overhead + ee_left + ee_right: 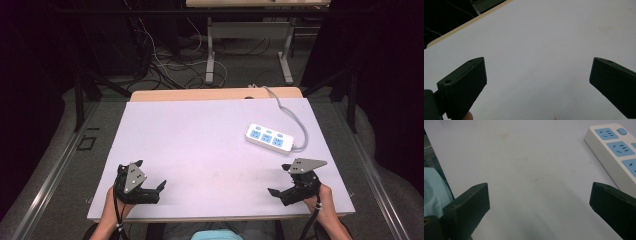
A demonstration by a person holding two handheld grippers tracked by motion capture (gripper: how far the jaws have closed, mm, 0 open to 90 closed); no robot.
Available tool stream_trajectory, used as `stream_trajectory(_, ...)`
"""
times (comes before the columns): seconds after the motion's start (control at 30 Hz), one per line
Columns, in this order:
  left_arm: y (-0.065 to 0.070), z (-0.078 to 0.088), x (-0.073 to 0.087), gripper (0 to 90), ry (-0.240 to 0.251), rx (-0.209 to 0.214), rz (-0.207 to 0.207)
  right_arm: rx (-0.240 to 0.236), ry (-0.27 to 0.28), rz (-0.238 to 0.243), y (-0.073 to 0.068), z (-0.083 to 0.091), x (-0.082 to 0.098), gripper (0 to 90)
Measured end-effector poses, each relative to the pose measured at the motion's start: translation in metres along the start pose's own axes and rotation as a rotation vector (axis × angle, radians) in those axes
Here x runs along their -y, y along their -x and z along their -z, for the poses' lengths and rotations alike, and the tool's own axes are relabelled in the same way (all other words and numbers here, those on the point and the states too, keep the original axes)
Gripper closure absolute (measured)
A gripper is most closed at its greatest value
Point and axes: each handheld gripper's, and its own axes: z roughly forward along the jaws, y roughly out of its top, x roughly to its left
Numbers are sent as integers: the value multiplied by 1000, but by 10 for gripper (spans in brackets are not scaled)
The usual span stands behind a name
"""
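Observation:
A white power strip (270,138) with three blue sockets lies on the right half of the pale table top (200,135), and its grey cable (290,112) runs off the far edge. My left gripper (151,173) rests open near the front left corner, nothing between its jaws. In the left gripper view, the left gripper (537,67) looks over bare table. My right gripper (278,179) stands open near the front right, a short way in front of the strip. In the right gripper view, the right gripper (539,192) has the power strip (616,152) ahead on its right, apart from the jaws.
A wooden strip (215,94) borders the table's far edge. Beyond it, loose cables (165,65) lie on the floor by the legs of another table (210,55). The person's teal garment (431,192) is at the near edge.

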Motion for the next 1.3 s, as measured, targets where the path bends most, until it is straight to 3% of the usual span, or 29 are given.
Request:
stream_trajectory(0.07, 0, 0, 0, 10, 0, 3, 3, -5, -22, 4, 0, 0, -1, 21)
stream_trajectory(1.3, 1, -1, -1, 16, -7, -9, -14, 7, -58, 35, -1, -7, -2, 24)
